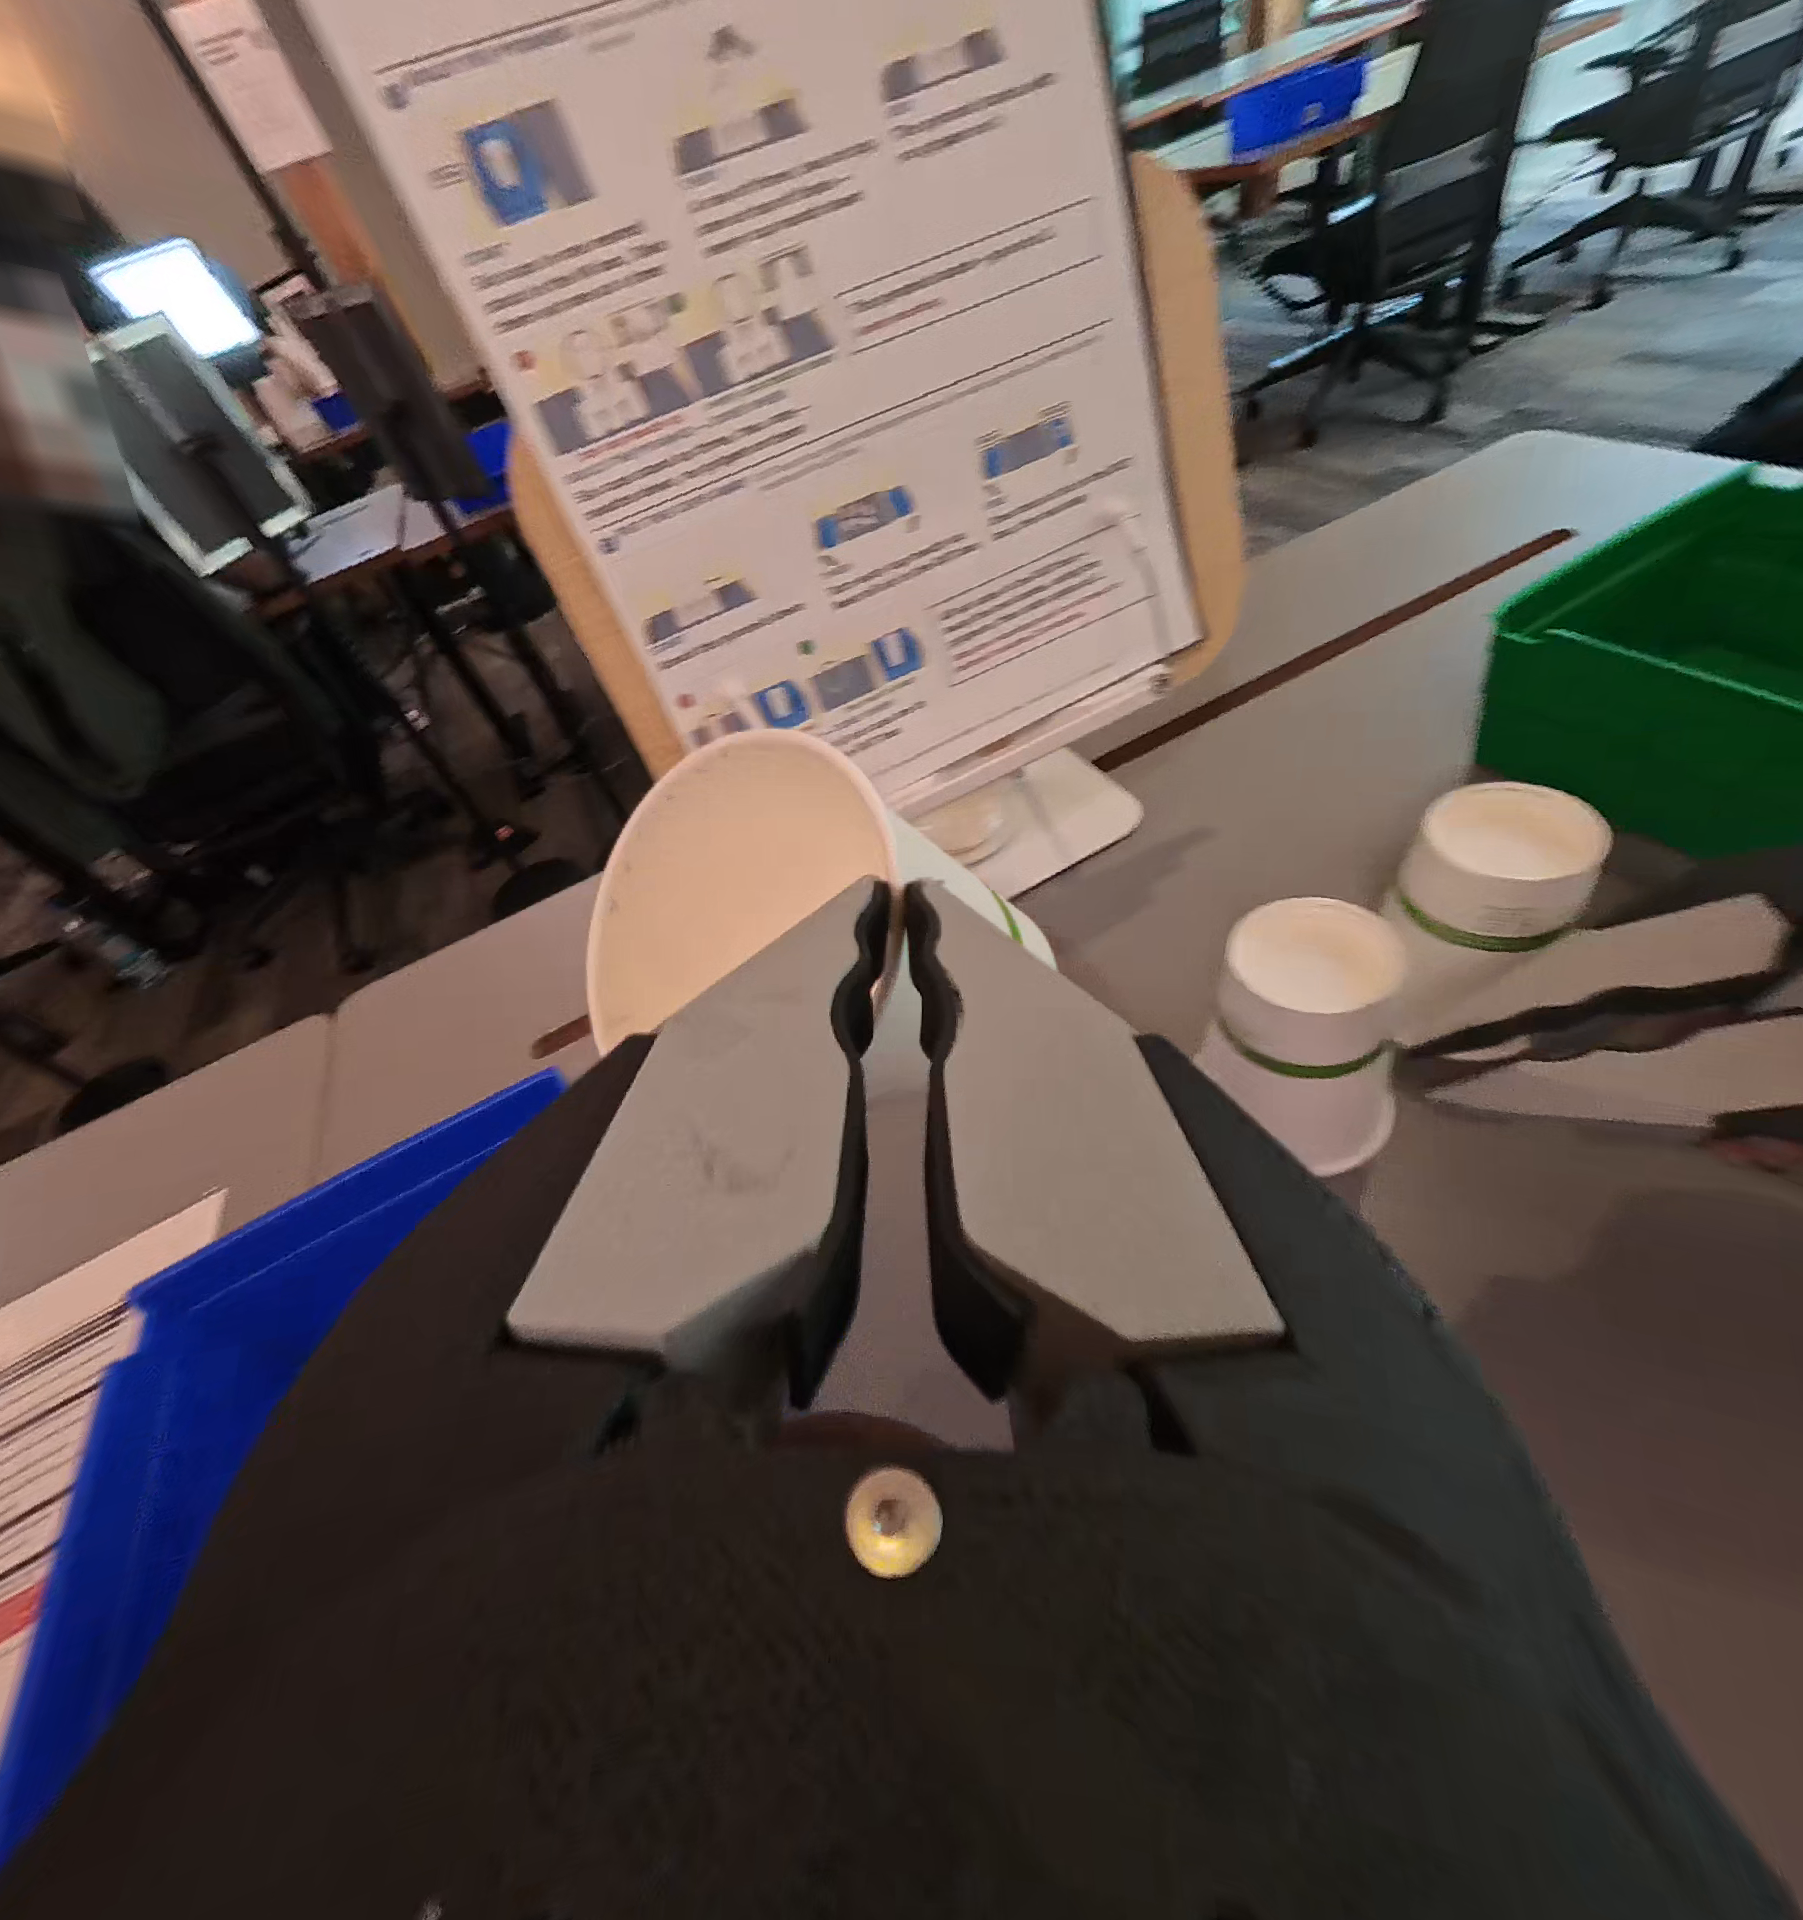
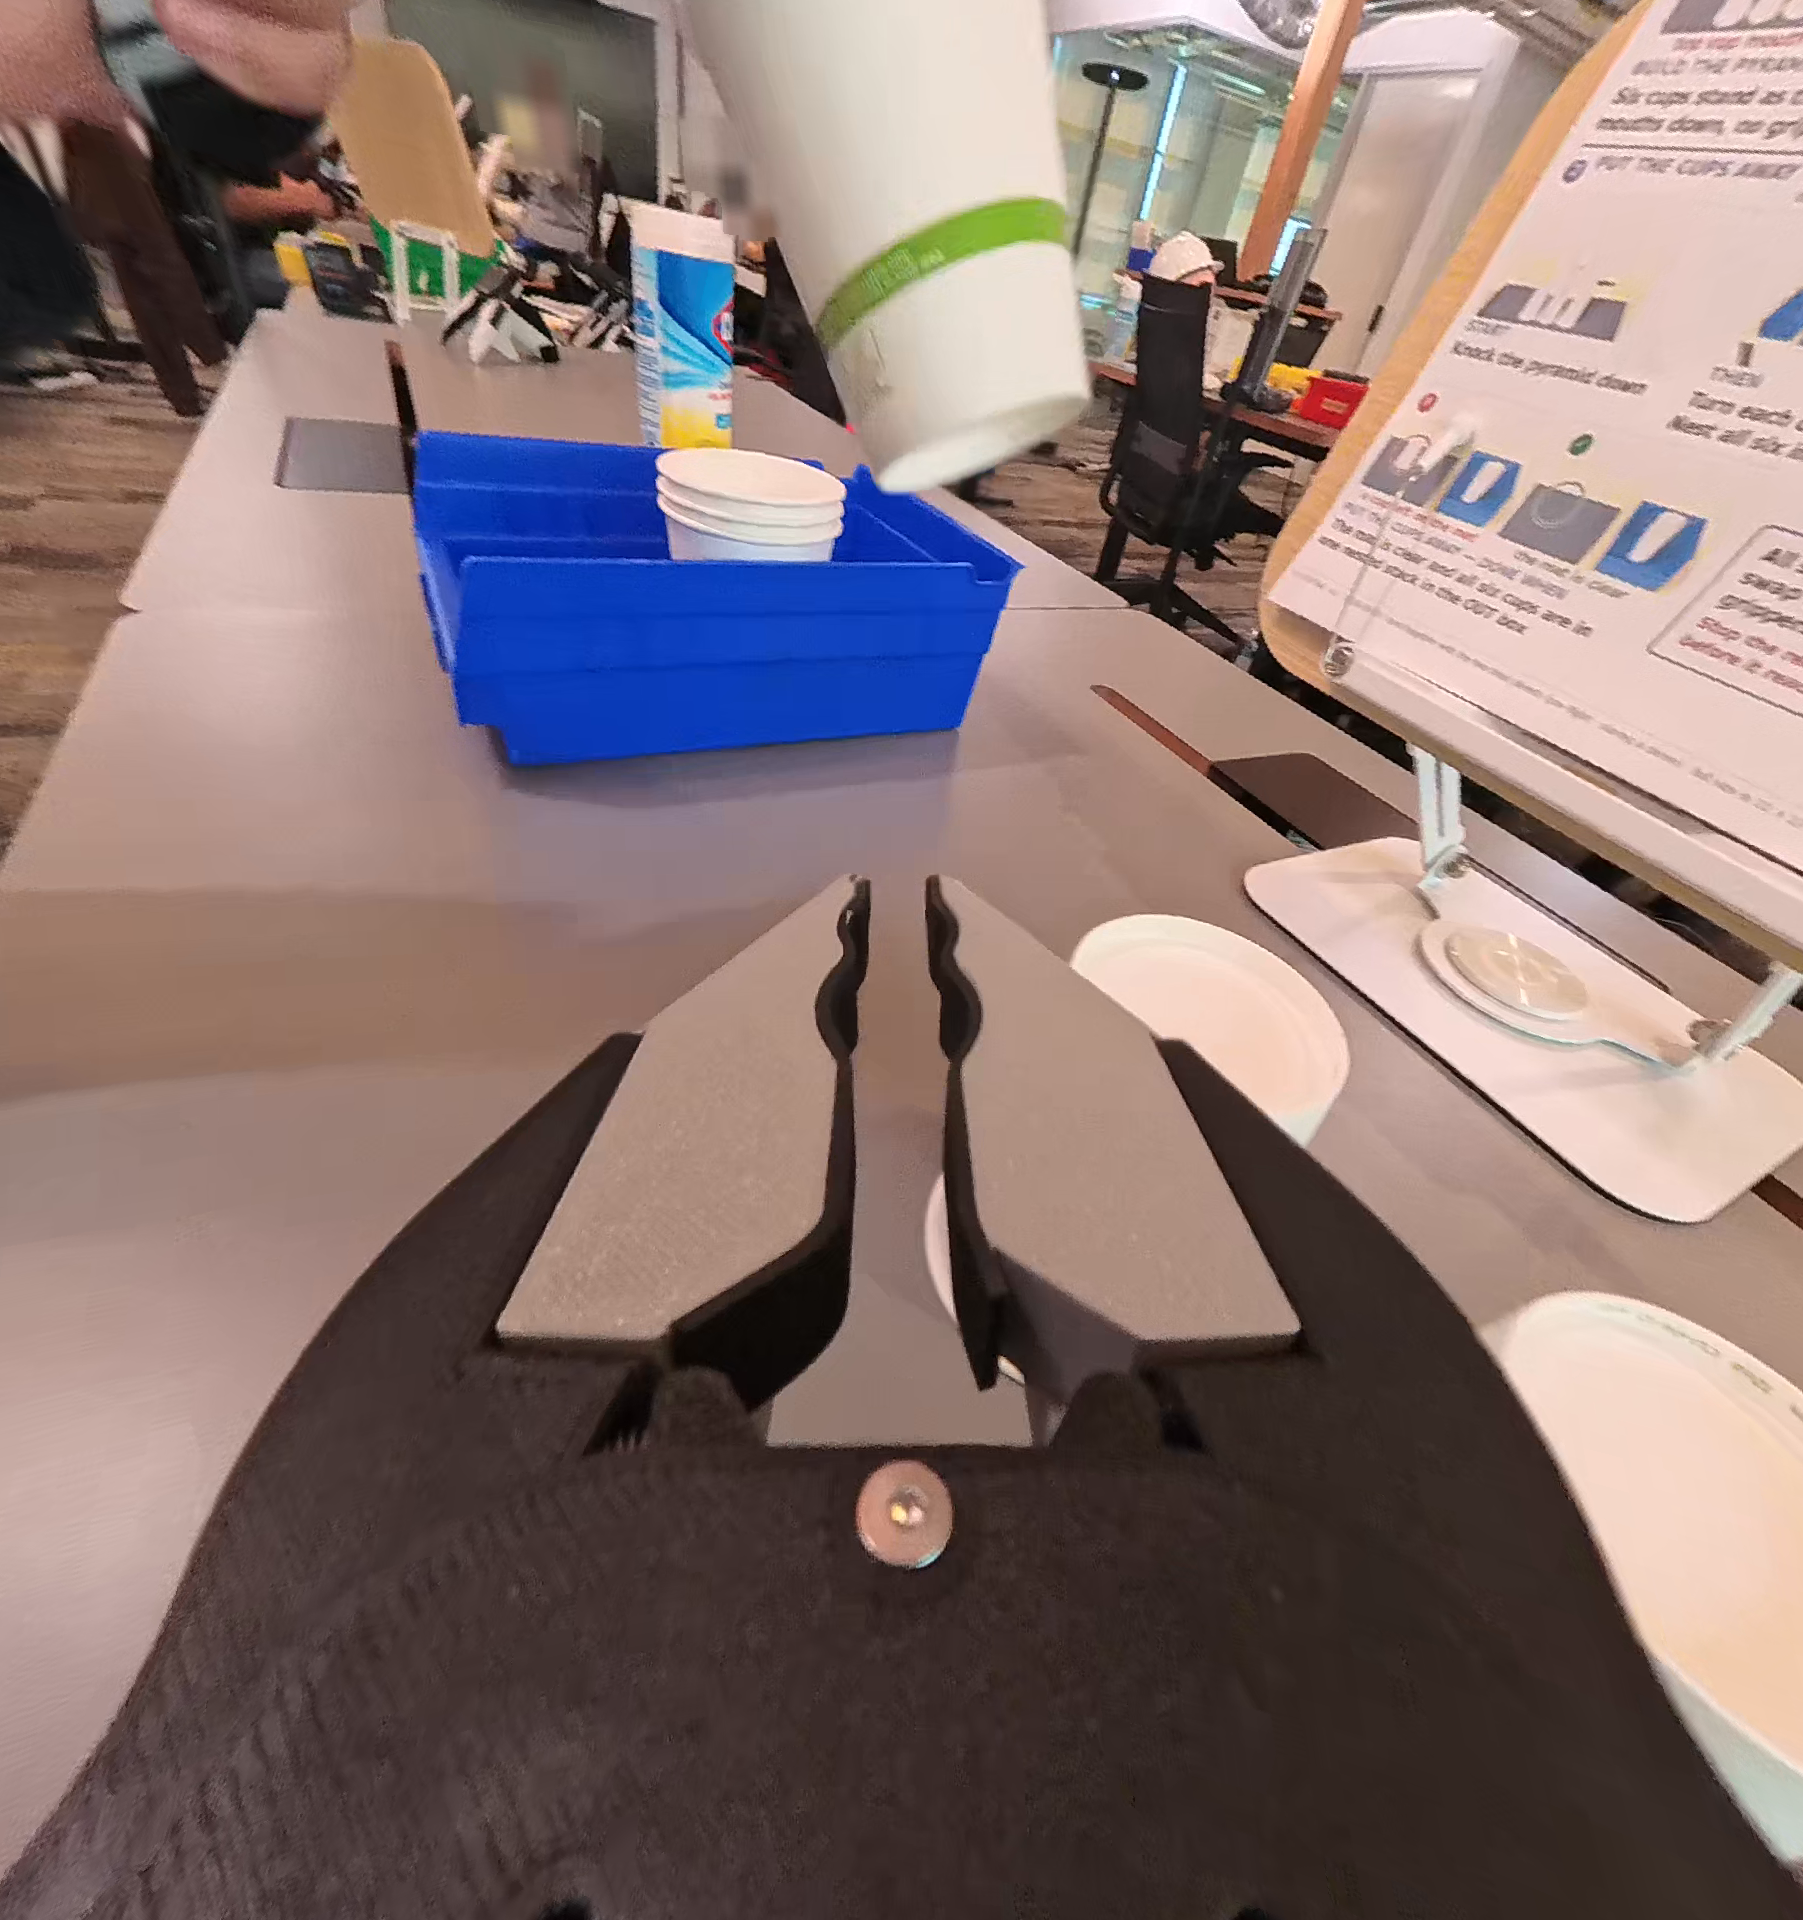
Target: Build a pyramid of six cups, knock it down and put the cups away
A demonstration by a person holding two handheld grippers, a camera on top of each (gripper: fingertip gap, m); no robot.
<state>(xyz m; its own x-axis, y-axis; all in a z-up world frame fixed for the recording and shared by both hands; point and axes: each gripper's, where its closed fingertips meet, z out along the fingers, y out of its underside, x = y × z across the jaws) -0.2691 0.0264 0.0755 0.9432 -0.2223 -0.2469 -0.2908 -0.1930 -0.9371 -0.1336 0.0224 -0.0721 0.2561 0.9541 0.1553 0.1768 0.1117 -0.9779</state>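
My left gripper (image 1: 897, 894) is shut on the rim of a white paper cup with a green band (image 1: 731, 883), held tilted in the air. In the right wrist view this cup (image 2: 938, 260) hangs base down above the blue bin (image 2: 720, 644), which holds a nested stack of three cups (image 2: 751, 499). Two more cups (image 1: 1312, 997) (image 1: 1499, 862) stand mouth down on the grey table. My right gripper (image 2: 897, 883) hovers low over the table beside them (image 2: 1219, 1008) (image 2: 1707, 1507), jaws almost together with nothing between them.
An instruction board on a white stand (image 2: 1531, 1039) stands at the table's far edge. A green bin (image 1: 1686, 665) sits right of the cups. Papers (image 1: 14, 1455) lie beside the blue bin (image 1: 305, 1299). A wipes canister (image 2: 684, 332) stands behind the blue bin. The gap from one gripper's tips to the other's is roughly 20 centimetres.
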